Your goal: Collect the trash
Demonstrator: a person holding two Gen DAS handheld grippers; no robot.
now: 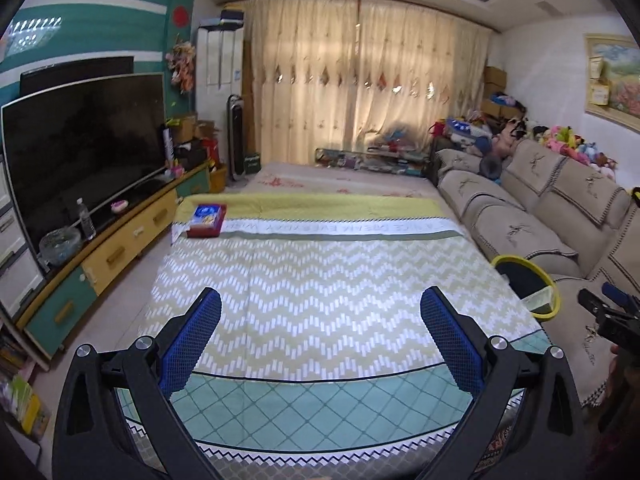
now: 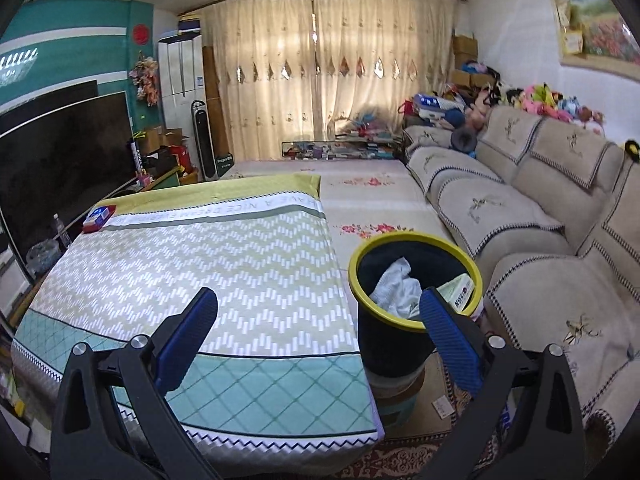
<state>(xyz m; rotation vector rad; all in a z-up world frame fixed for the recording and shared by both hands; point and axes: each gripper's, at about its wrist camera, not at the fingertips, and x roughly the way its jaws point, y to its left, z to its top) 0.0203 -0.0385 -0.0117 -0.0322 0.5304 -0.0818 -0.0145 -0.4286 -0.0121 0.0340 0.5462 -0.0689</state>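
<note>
Trash lay already in the yellow-rimmed black bin [image 2: 416, 280]: a crumpled white tissue or cloth [image 2: 394, 286] and, leaning against the inner wall on the sofa side, a flattened green-and-white packet [image 2: 460, 292]. Both looked light and soft; the wad would likely squash under a pinch and could be taken anywhere on its bulk, while the packet seemed stiffer and best gripped by an edge. The bin stood on a low stool, just beside the table's right edge and near the beige sofa [image 2: 532, 216]. On the patterned tablecloth [image 2: 192, 260] the only object left was a red tissue box with a blue-and-white top [image 1: 207, 220], at the far left corner, well apart from the bin; whether it counted as trash could not be told. It looked like light, rigid cardboard, likely easiest clamped across its short sides. The right gripper [image 2: 318, 300] hung with its blue pads spread wide and empty, one finger over the cloth, the other in front of the bin's rim. The left gripper [image 1: 320, 302] hovered above the table's near end, likewise spread and holding nothing. Judged from this, the collecting seemed nearly finished.
</note>
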